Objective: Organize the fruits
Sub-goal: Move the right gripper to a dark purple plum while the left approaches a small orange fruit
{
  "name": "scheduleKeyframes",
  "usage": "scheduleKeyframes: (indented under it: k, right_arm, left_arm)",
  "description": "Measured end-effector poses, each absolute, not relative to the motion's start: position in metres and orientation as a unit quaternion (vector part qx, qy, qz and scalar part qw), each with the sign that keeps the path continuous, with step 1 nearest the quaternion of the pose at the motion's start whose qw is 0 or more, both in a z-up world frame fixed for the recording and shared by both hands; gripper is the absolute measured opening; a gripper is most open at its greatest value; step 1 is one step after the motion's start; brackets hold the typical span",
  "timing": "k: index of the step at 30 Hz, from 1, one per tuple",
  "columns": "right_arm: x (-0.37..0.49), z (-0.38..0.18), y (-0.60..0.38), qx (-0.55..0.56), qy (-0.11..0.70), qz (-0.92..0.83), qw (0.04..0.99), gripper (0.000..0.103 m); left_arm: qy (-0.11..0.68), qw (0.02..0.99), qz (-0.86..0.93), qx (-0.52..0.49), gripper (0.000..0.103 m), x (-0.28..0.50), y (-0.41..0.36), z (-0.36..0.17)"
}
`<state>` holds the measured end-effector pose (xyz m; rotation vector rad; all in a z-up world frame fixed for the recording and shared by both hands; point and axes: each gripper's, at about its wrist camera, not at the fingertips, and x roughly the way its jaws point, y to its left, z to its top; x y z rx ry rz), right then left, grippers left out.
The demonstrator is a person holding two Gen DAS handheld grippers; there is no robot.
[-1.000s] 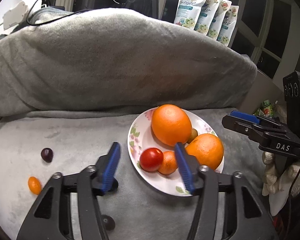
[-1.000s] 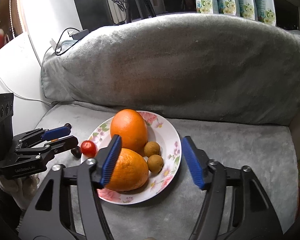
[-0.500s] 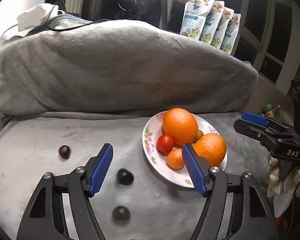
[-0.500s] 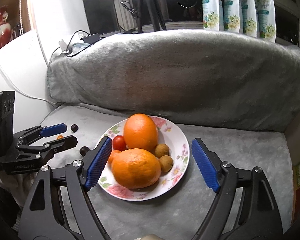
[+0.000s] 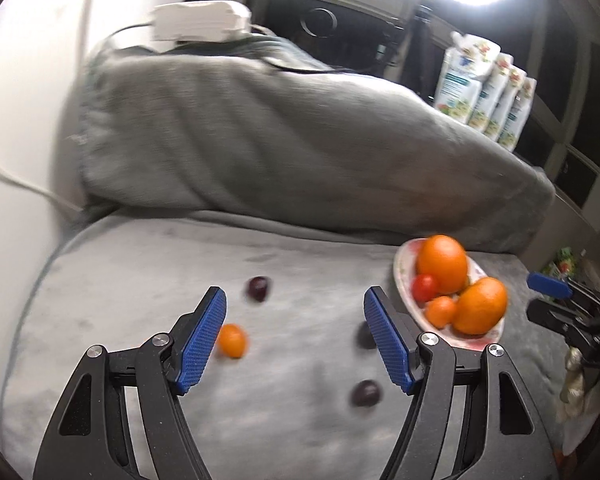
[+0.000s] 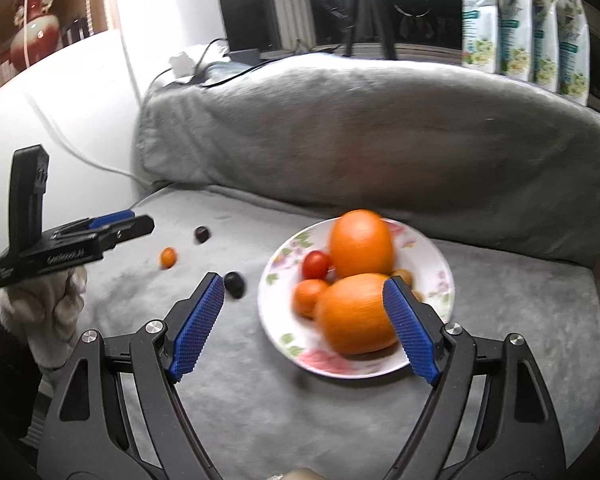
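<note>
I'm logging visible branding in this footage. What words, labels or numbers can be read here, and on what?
"DAS", partly cut off: on the right gripper body, seen from the left wrist.
White lettering on the left gripper body: too blurred to read.
Print on the pouches at the window: too small to read.
The plate carries flowers only, no text.

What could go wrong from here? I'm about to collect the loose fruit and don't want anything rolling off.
1. The dark grapes and small orange fruit lie loose on the soft grey blanket; a nudge from the open left gripper might roll them away.
2. The plate is already heaped with two big oranges; adding more could topple one.
3. Both views are blurred, so a grab now may miss.
</note>
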<state>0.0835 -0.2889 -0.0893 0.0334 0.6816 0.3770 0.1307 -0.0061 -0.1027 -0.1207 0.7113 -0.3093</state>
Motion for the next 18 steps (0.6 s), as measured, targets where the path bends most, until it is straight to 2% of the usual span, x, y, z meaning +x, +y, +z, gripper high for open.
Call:
scheduleKeyframes:
  k: [6,18]
  right_arm:
    - [0.08,-0.097,-0.262,0.014,0.344,0.209,0.915,0.084]
    - [0.082,-0.129,-0.211,0.001,0.384,0.248,0.89,0.084]
  left_arm:
    - [0.354,0.924,-0.127,-0.074,0.071,0.131,0.024,-0.112]
    - [0.388,0.908,-0.129,-0.091,0.051,0.14,0.039,-0.144]
